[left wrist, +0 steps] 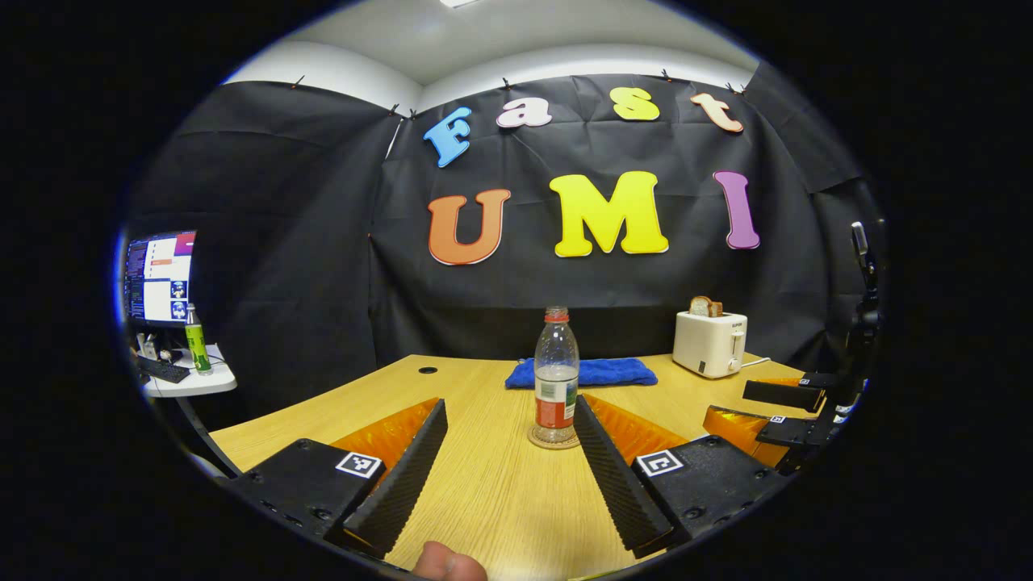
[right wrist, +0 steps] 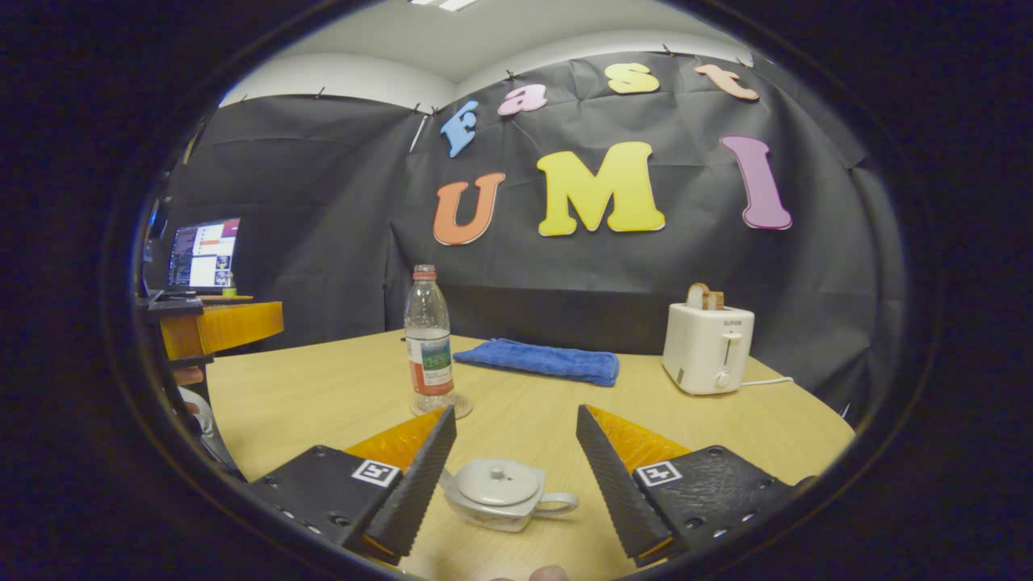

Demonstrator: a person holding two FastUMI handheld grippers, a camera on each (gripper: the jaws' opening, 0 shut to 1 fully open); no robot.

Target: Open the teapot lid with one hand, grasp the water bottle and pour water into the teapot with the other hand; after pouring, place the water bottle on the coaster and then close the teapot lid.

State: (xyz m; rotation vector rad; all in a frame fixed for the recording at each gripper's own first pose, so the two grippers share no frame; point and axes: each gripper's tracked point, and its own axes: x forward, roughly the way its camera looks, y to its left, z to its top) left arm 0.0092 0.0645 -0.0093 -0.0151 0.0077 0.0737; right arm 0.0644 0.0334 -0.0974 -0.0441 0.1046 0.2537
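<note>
Bottle (left wrist: 556, 375) upright on coaster (left wrist: 554, 438), 12 o'clock of my gaping left claw (left wrist: 508, 453); right claw (right wrist: 515, 454) gapes too, lidded teapot (right wrist: 499, 492) between its fingers, untouched.

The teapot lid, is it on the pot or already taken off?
On. In the right gripper view the lid sits flat on the teapot, knob up, between the open right gripper fingers, untouched.
</note>
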